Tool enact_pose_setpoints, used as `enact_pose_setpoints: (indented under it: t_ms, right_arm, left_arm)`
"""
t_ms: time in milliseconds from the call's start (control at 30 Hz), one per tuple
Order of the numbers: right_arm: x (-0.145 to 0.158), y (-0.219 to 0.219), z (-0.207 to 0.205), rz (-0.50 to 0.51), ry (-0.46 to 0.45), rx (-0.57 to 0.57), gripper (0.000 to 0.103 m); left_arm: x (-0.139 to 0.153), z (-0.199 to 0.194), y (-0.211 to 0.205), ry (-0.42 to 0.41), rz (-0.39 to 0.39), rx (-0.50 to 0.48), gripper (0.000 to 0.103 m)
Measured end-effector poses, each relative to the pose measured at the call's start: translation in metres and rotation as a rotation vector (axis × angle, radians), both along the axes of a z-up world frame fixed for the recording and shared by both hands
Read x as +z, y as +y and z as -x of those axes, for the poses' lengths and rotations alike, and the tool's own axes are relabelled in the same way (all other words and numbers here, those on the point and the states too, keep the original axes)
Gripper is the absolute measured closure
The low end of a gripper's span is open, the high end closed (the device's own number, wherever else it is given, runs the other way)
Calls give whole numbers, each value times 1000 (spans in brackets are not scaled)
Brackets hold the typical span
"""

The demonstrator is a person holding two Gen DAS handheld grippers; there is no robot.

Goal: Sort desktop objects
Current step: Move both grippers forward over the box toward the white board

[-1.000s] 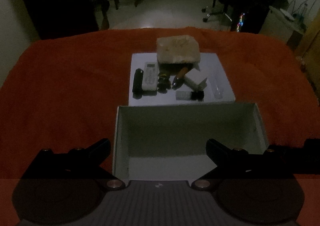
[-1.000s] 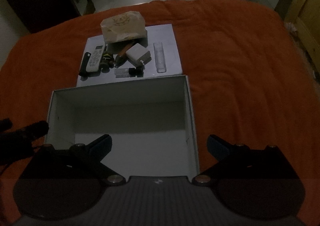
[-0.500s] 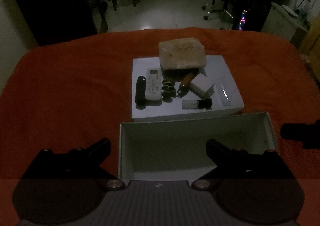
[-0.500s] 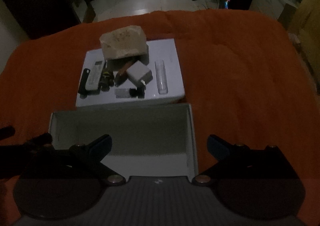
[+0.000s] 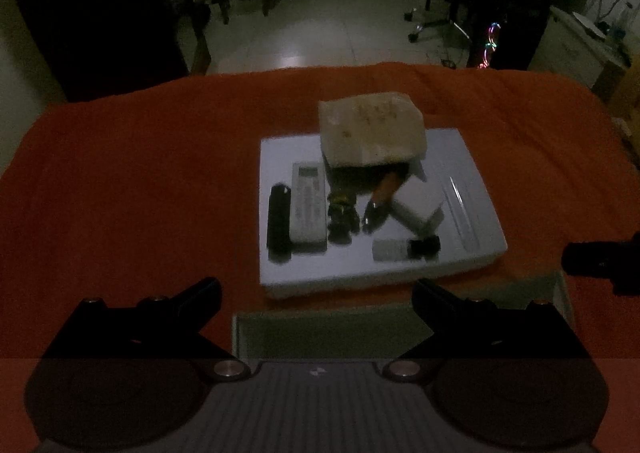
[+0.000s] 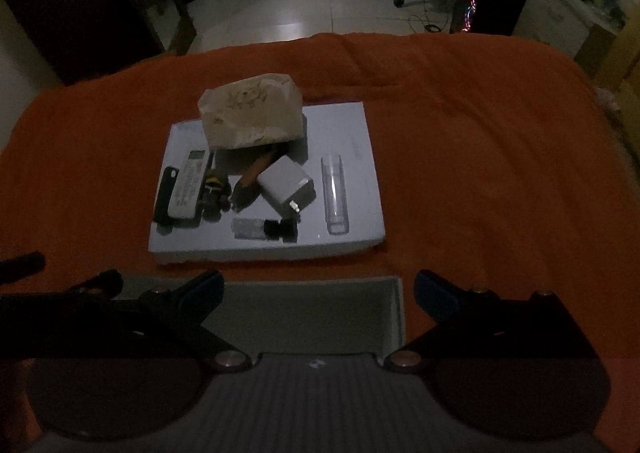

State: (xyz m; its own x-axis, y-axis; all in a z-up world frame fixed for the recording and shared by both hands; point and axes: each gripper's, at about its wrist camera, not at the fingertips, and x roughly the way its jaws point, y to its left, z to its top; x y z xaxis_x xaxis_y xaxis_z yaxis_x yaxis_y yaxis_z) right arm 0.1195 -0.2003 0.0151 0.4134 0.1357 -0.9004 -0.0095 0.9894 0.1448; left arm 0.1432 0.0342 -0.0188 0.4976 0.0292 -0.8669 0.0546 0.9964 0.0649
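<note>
While both are spread wide and grasp nothing, the left gripper (image 5: 316, 291) and right gripper (image 6: 318, 285) hover over one open box (image 6: 394, 305), its near part directly under the fingers. Just past the box's far wall, ahead of both, lies one flat white lid (image 6: 352, 133) on the orange blanket (image 6: 480, 133). On it, counted from the right view: one black case (image 6: 166, 195) far left, one white remote (image 6: 188, 185), one small dark figure (image 6: 214, 193), one brown knife-like tool (image 6: 250, 181), one white charger (image 6: 284, 185), one small bottle (image 6: 260, 229), one clear tube (image 6: 334, 193), one paper bag (image 6: 250, 117) farthest back. The right gripper's tip shows at the left view's right edge.
</note>
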Motion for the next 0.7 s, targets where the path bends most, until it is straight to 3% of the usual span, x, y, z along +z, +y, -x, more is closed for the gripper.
enact_pose_setpoints:
  t_ms: [167, 433, 700]
  right_arm:
    - [-12, 2, -30, -18, 8, -4, 0]
    - [-39, -1, -85, -17, 31, 19, 0]
    - [-64, -6, -158, -26, 77, -28, 0]
  left_arm:
    - [-14, -42, 3, 4, 22, 1, 0]
    - [-60, -113, 10, 52, 31, 22, 0]
    - [-94, -162, 24, 87, 65, 74, 0]
